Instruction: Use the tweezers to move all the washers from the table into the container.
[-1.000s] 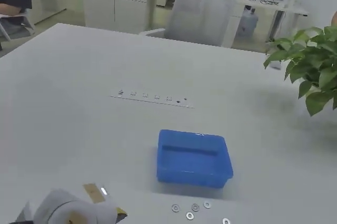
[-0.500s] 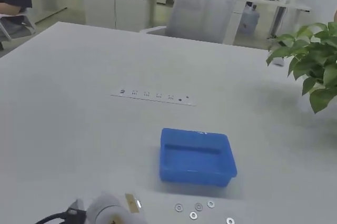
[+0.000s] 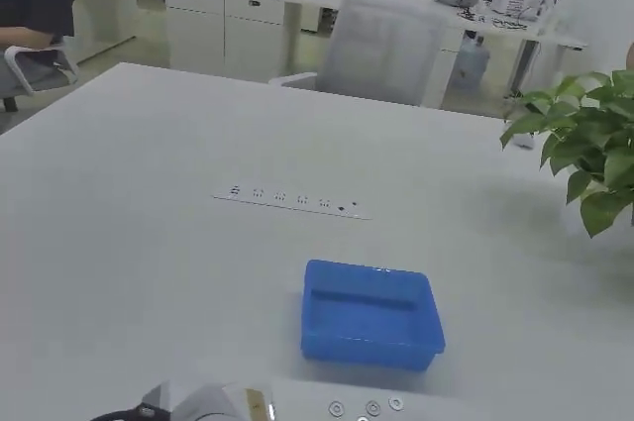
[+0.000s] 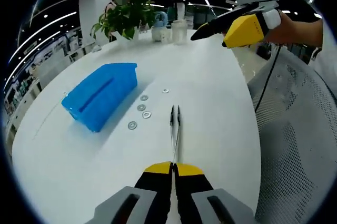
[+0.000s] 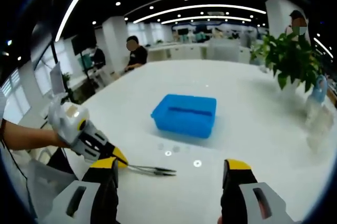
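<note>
Held flat in my shut left gripper (image 4: 172, 167), the thin metal tweezers (image 4: 174, 134) reach forward, tips closed, just right of several small washers (image 4: 141, 107) that lie on the white table. Beyond the washers stands the blue container (image 4: 100, 97). In the right gripper view my right gripper (image 5: 169, 174) is open with nothing between its jaws, above the table in front of the washers (image 5: 168, 153) and the container (image 5: 184, 113); the tweezers (image 5: 150, 169) point in from the left. The head view shows the container (image 3: 371, 314), the washers (image 3: 367, 407) and the left gripper (image 3: 213, 406) at its bottom edge.
A socket strip (image 3: 292, 201) is set into the table behind the container. A potted plant (image 3: 584, 154) stands at the right edge, an office chair (image 3: 376, 45) at the far side. A person (image 3: 35, 5) sits far left. Bottles (image 4: 174, 31) stand near the plant.
In the head view the left gripper has moved right along the bottom edge, closer to the washers. The camera has tilted up a little.
</note>
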Tool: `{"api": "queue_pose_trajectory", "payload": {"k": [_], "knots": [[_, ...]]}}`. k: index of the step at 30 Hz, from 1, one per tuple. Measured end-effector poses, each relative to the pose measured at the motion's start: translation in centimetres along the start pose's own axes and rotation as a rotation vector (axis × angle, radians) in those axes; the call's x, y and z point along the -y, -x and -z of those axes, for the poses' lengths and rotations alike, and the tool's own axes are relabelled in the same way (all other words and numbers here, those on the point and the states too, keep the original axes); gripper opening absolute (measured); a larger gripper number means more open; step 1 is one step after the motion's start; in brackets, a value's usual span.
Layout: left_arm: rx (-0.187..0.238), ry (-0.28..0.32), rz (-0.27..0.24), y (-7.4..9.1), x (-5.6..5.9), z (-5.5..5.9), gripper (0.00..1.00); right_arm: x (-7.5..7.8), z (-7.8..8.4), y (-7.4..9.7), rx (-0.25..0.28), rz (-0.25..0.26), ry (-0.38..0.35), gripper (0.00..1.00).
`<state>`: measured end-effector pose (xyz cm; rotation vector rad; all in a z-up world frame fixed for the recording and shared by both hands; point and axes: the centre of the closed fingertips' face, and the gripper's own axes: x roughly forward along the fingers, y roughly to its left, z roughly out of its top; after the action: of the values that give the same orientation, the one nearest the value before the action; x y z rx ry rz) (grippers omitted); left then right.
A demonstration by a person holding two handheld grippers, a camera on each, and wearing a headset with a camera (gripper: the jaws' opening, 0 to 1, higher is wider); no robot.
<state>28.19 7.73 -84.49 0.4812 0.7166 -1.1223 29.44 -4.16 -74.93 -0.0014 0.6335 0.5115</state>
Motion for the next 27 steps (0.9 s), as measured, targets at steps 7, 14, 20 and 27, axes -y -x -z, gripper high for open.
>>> {"api": "queue_pose_trajectory", "payload": {"k": [7,14,20,27], "knots": [[0.057,-0.013,-0.025,2.2,0.6,-3.4,0.0,-2.6,0.8,-0.9,-0.053,-0.124,0.085,0.6],[0.1,-0.081,-0.017,4.4,1.9,-6.7,0.0,-5.5,3.3,-2.2,-0.168,-0.234,0.285,0.39],[0.118,-0.122,0.003,5.6,2.8,-8.1,0.0,-7.3,4.7,-3.5,-0.209,-0.306,0.394,0.17],[0.118,-0.161,0.028,5.6,3.3,-7.7,0.0,-9.1,5.1,-5.3,-0.201,-0.383,0.511,0.12]]}}
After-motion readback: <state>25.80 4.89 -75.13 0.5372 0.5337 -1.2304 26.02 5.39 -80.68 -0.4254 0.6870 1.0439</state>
